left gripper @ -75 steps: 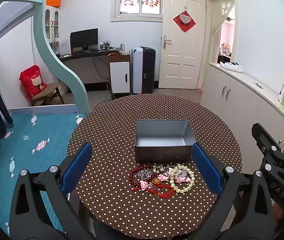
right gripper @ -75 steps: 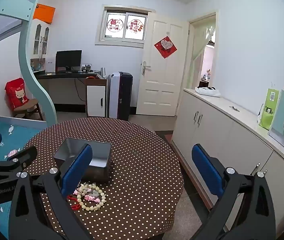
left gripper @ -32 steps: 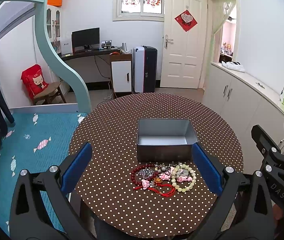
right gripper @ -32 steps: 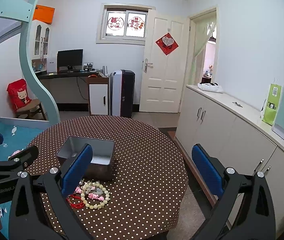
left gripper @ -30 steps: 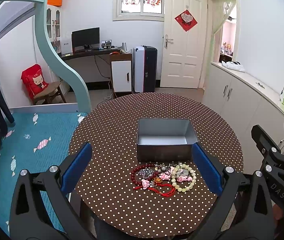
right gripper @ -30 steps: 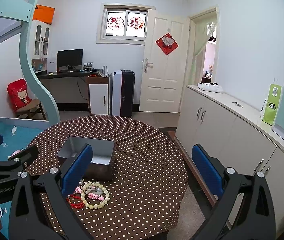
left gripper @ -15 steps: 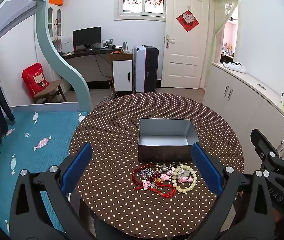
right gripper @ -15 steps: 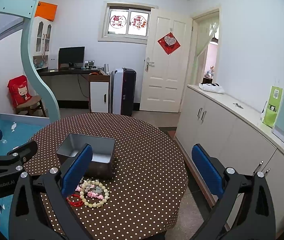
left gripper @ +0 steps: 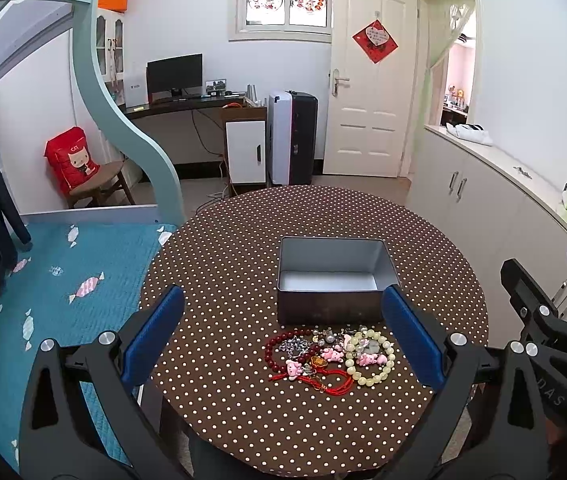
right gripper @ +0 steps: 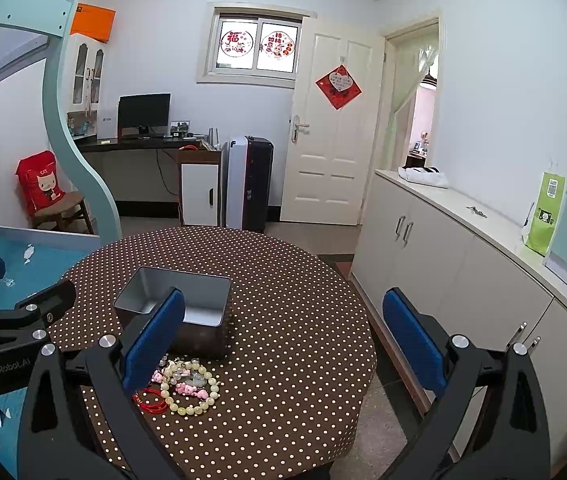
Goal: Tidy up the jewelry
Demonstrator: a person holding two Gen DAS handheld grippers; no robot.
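A pile of jewelry lies on the round polka-dot table: a dark red bead bracelet, a pale green bead bracelet, pink charms and a red cord. Behind it stands an open, empty grey metal tin. My left gripper is open and empty, held above the table's near edge, jaws straddling the pile. My right gripper is open and empty, to the right of the pile. The pile and tin show at lower left in the right wrist view.
A white cabinet counter runs along the right wall close to the table. A bed with a teal cover and a curved teal frame is on the left. A desk, monitor and door stand at the back.
Both grippers have risen and drawn back slightly; the table and tin sit a little lower in view. The jewelry and tin have not moved. Both grippers stay open.
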